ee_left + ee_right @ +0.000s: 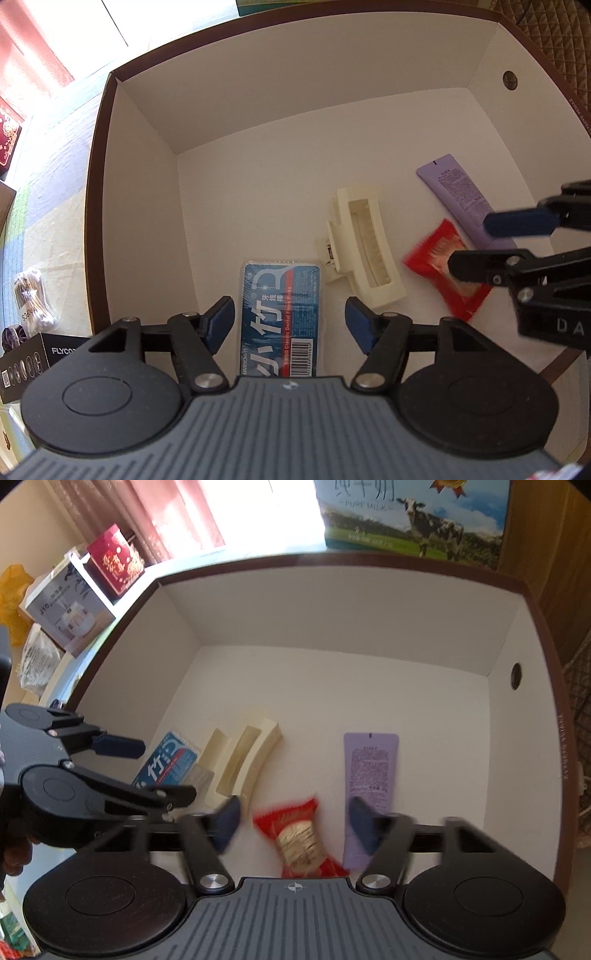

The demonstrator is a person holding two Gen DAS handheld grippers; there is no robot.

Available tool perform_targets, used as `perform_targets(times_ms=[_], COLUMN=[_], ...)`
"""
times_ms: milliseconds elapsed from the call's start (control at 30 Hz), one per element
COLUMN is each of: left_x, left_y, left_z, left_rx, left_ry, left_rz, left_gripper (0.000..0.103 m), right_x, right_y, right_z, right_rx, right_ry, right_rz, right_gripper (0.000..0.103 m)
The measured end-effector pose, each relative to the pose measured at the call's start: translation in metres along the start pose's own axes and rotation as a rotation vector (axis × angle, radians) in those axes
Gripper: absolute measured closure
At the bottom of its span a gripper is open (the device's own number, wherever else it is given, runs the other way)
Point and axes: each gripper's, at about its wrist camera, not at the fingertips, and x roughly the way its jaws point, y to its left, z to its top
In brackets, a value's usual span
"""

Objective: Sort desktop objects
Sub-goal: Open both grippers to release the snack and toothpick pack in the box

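Observation:
A white box with a brown rim (140, 206) (517, 635) holds several objects. My left gripper (290, 317) is open above a blue dental floss pack (281, 314) lying on the box floor; the pack also shows in the right wrist view (168, 764). A cream hair claw clip (365, 247) (243, 764) lies beside it. My right gripper (293, 823) is open over a red snack packet (299, 838) (443, 254), which looks blurred. A purple tube (369, 771) (456, 192) lies to its right. Each gripper shows in the other's view: the right one (469, 240), the left one (162, 768).
Outside the box, a black FLYCO carton (26, 362) and a bag of cotton swabs (33, 302) lie on the left. A milk carton box (413, 513) stands behind. A red tin (116, 559) and white carton (70, 605) stand at the back left.

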Motion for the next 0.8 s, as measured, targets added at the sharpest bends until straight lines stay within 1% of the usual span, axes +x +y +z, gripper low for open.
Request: perform_targets(times_ms=[33, 100, 167, 233, 367, 433, 500, 667, 800], left_x=[-0.001, -0.004, -0.006, -0.01, -0.02, -0.027, -0.034, -0.054, -0.069], left_y=[0.0, 0.001, 0.005, 0.005, 0.005, 0.005, 0.004, 0.007, 0.007], left_z=[-0.001, -0.003, -0.002, -0.003, -0.005, -0.005, -0.006, -0.007, -0.01], left_rx=[0.0, -0.002, -0.005, -0.008, -0.012, -0.014, -0.013, -0.024, -0.028], left_ry=[-0.002, -0.008, -0.012, -0.019, -0.041, -0.057, -0.076, -0.117, -0.158], left_rz=[-0.001, -0.007, -0.018, -0.022, -0.034, -0.035, -0.037, -0.046, -0.044], left_gripper=[0.039, 0.037, 0.035, 0.033, 0.028, 0.023, 0.021, 0.02, 0.018], right_x=[-0.001, -0.005, -0.011, -0.017, -0.03, -0.037, -0.044, -0.063, -0.077], right_y=[0.0, -0.002, -0.003, -0.004, -0.004, -0.003, -0.002, -0.001, 0.003], right_z=[0.0, 0.0, -0.002, -0.002, -0.005, -0.006, -0.006, -0.009, -0.012], right_rx=[0.005, 0.022, 0.025, 0.029, 0.038, 0.039, 0.04, 0.054, 0.062], right_ry=[-0.004, -0.013, -0.032, -0.049, -0.086, -0.108, -0.128, -0.181, -0.22], right_rz=[0.0, -0.01, -0.017, -0.024, -0.024, -0.028, -0.027, -0.027, -0.032], right_gripper=[0.037, 0.032, 0.023, 0.017, 0.01, 0.008, 0.006, 0.002, 0.002])
